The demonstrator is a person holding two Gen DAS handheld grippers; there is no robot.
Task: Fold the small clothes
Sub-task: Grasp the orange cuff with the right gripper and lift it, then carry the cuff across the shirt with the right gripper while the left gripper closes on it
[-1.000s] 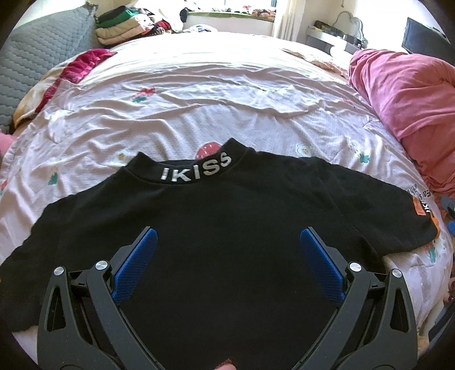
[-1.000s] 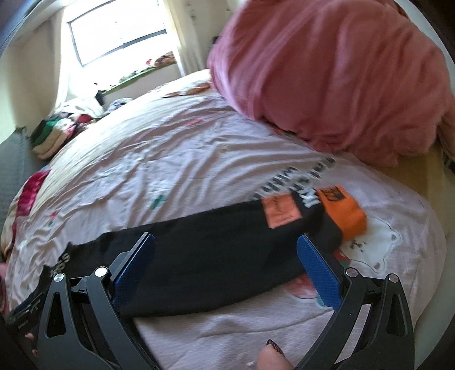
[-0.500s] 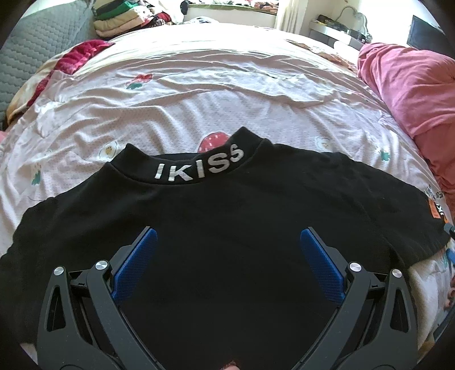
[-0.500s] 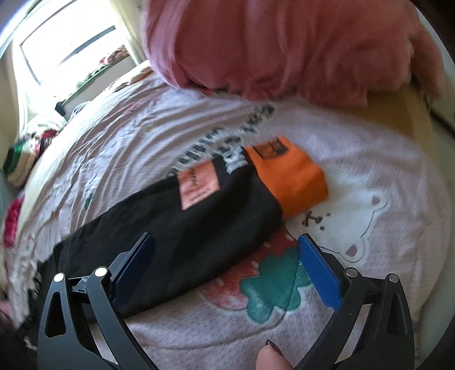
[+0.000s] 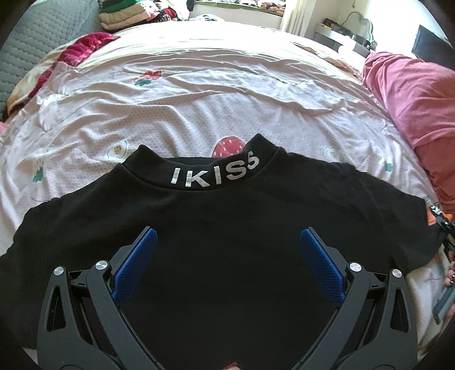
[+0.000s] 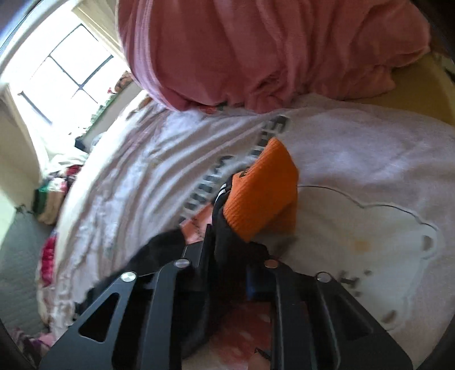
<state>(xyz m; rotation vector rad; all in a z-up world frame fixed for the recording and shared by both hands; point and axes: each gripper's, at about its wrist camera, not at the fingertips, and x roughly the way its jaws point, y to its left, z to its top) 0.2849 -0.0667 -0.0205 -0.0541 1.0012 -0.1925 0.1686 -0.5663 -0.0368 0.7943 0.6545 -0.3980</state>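
1. The black top (image 5: 227, 227) has silver letters on its collar (image 5: 210, 173) that read "IKISS", with the last S small and raised.
2. In the right wrist view the sleeve has a small pink patch (image 6: 199, 224) with tiny writing that is too blurry to read. Dark block letters (image 6: 256, 148) run along the sleeve by the cuff, and they are too smeared to read.
3. The top is black with a high collar and long sleeves. It lies spread flat on the bed (image 5: 199, 94), near the bed's front edge, with the collar pointing toward the far end.
4. The sleeve ends in a ribbed orange cuff (image 6: 261, 193). It lies near the bed's right edge, close to a heap of pink blanket (image 6: 256, 51).
5. The left gripper (image 5: 227, 264) hangs over the middle of the top. Its blue pads (image 5: 133, 264) stand wide apart and nothing is between them.
6. The right gripper (image 6: 227, 256) is closing its jaws on the black sleeve just behind the orange cuff. The cloth is bunched between them.
7. The bed sheet is pale pink with strawberries (image 5: 227, 146) and small flowers printed on it. A bear outline (image 6: 384, 227) shows by the cuff.
8. The right wrist view is blurred, so the pads are mostly hidden by the cloth. The bottom hem of the top is cut off under the left gripper.
9. A pile of folded clothes (image 5: 128, 14) sits past the far left corner of the bed.
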